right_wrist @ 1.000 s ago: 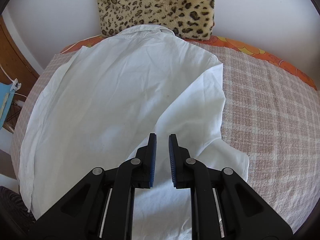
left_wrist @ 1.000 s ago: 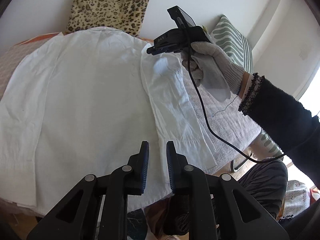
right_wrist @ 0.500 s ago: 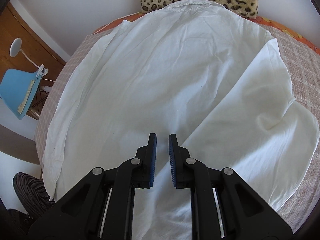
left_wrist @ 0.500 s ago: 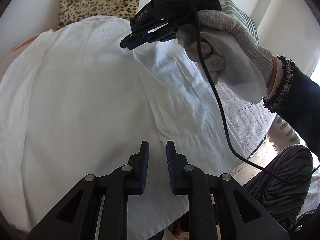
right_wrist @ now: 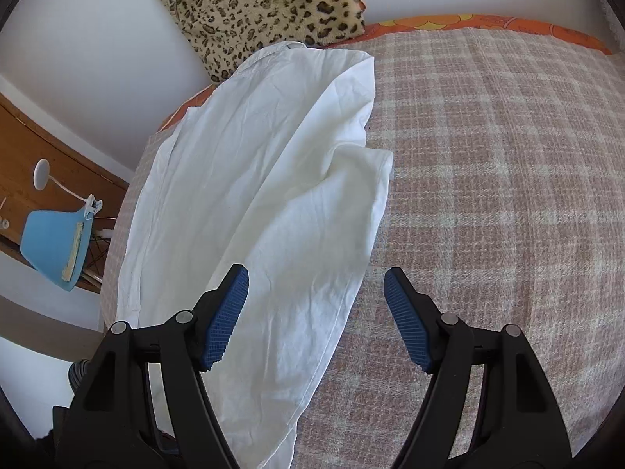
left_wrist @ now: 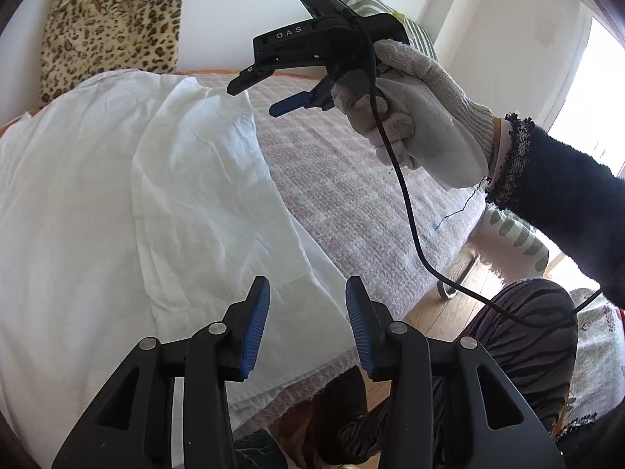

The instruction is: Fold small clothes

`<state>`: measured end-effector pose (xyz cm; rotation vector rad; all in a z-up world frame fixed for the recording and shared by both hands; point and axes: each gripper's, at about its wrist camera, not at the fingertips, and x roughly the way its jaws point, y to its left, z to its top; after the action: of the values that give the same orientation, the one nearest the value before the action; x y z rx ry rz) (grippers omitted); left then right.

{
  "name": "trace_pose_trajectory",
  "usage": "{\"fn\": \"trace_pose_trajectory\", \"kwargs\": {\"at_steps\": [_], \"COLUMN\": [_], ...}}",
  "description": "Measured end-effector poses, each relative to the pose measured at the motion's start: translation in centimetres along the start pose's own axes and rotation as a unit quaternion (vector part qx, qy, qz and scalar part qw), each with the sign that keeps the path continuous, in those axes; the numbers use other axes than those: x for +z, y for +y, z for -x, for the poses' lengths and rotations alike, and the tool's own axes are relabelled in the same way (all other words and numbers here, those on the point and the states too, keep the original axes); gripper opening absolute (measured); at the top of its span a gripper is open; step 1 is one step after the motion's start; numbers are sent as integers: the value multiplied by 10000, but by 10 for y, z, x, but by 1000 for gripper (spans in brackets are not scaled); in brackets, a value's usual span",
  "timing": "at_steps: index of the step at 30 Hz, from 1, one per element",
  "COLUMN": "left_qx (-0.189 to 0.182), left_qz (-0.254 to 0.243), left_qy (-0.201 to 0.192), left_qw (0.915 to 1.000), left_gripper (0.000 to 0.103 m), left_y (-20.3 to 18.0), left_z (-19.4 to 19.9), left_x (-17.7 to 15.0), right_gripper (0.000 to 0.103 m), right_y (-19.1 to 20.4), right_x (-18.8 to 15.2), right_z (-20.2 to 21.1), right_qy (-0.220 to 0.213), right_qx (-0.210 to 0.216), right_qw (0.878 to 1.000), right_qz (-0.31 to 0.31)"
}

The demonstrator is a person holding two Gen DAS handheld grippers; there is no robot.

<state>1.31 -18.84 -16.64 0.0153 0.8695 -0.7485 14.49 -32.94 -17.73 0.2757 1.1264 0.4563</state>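
shirt: white shirt (right_wrist: 254,203) with its right edge folded in, on the bed (right_wrist: 488,195)
left gripper (left_wrist: 308,305): wide open, holding nothing
right gripper (right_wrist: 316,293): wide open, straddling the folded edge, holding nothing

White shirt (right_wrist: 254,195) hem cut off at bottom edge.

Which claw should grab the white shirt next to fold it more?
Probably the right claw. It is open, and the white shirt has its folded edge lying between the two tips. The left claw is open too, over the shirt's near edge.
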Motion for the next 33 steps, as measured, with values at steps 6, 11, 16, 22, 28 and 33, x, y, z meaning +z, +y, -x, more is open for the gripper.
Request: {"fn": "trace_pose_trajectory", "kwargs": {"at_steps": [6, 11, 16, 22, 28, 33], "left_qx": [519, 856, 721, 197, -240, -439], "left_qz": [-631, -836, -445, 356, 1133, 1327], "left_qy": [510, 442, 220, -5, -346, -587], "left_qw": [9953, 9918, 9962, 9992, 9927, 9884], "left_gripper": [57, 53, 17, 7, 6, 6], "left_y": [-37, -36, -11, 9, 27, 30], "left_z": [-43, -49, -42, -28, -7, 8], "left_x": [0, -2, -3, 0, -1, -3], "right_gripper": [75, 75, 73, 24, 7, 6], "right_y": [-33, -43, -49, -34, -5, 31], "right_x": [8, 21, 30, 36, 44, 55], "right_z": [4, -4, -25, -57, -47, -33], "right_qy": [-245, -460, -566, -363, -501, -522], "right_qx": [336, 465, 674, 668, 335, 44], "right_qw": [9980, 9961, 9927, 9936, 9967, 9985], "right_qz": [-468, -596, -831, -835, -544, -185]}}
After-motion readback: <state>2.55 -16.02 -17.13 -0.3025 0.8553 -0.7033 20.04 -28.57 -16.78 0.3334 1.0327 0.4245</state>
